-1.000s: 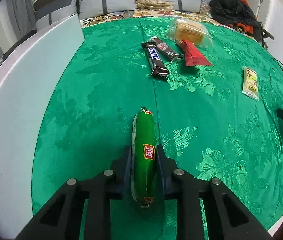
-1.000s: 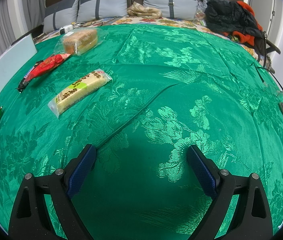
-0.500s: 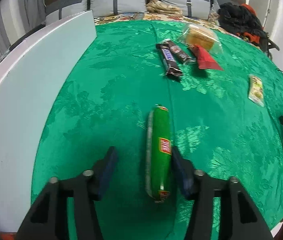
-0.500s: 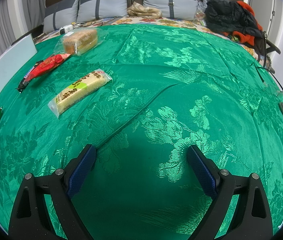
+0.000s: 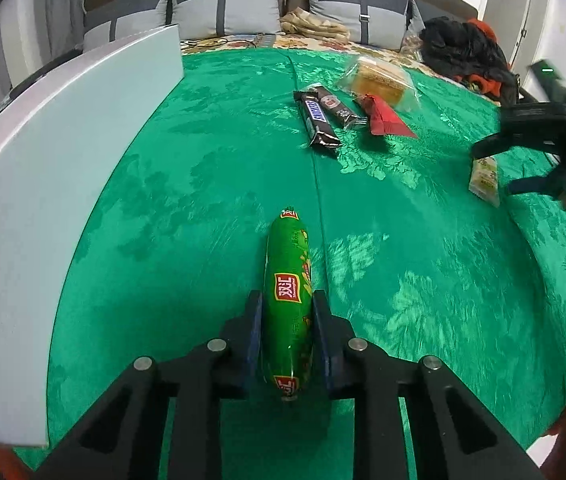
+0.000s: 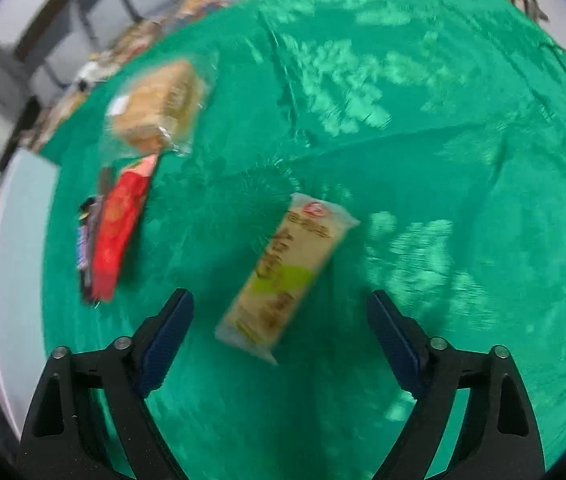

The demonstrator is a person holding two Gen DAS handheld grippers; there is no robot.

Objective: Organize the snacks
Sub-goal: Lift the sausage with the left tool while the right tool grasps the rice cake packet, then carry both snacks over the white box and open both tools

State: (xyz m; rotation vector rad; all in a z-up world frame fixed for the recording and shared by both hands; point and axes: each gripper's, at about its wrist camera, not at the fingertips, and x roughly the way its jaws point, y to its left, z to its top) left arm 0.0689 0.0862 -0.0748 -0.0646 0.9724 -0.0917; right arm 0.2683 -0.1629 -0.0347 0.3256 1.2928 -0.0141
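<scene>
Closing on sausage [image 5: 287, 300], left gripper [image 5: 287, 308]; blurred, perhaps crackers [image 6: 283, 276].

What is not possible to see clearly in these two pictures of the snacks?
- Right wrist view: print on the cracker pack is smeared by motion blur.
- Right wrist view: the dark bars are mostly hidden behind the red packet.
- Left wrist view: the same cracker pack is partly covered by the right gripper.
- Left wrist view: the sausage, where the left gripper closes on it, has its sides hidden.

A home bedroom: grey headboard cushions [image 5: 225, 8], green brocade bedspread [image 5: 223, 168], heaped clothes [image 5: 463, 52].
</scene>
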